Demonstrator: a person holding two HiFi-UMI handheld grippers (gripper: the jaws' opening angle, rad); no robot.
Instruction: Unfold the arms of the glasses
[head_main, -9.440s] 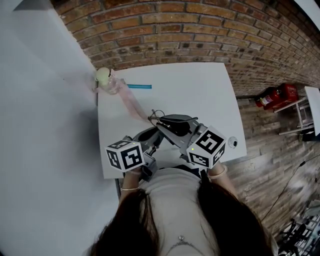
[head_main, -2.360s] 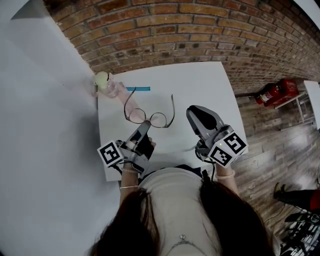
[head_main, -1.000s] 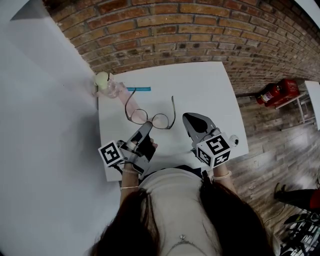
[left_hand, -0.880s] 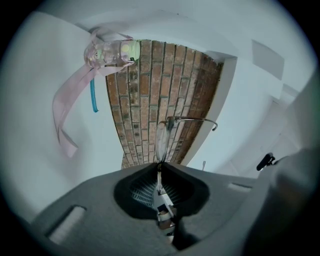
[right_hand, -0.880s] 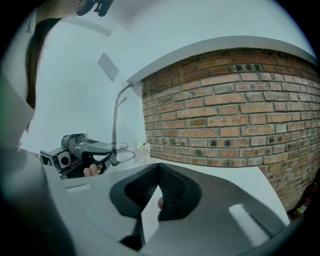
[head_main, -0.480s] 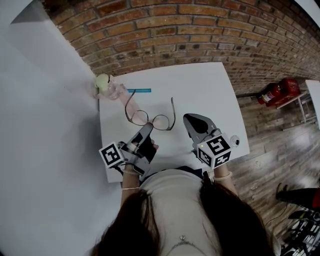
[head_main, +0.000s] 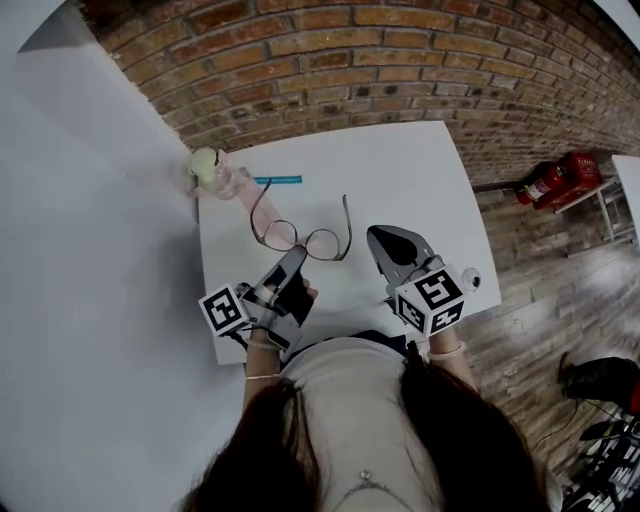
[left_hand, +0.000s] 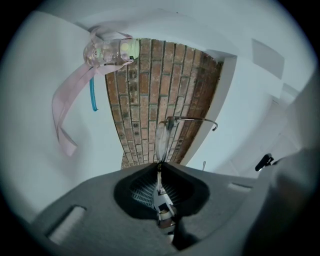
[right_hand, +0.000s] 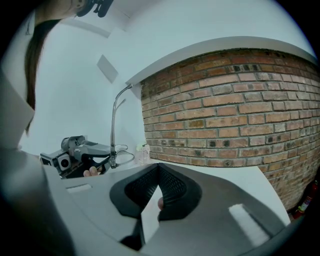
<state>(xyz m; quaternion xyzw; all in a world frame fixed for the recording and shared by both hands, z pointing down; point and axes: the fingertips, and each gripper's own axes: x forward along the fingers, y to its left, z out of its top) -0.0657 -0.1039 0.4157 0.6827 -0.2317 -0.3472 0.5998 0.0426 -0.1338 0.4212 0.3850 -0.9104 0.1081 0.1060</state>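
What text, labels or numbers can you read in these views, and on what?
No readable text anywhere.
Cubes on left gripper and right gripper: square markers only, no letters.
Fire extinguisher: label too small to read.
Bottle, glasses: no print visible.

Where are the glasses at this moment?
In the head view the glasses are left of centre over the table, arms open, with the left gripper shut on their near rim and the blue stick beyond.
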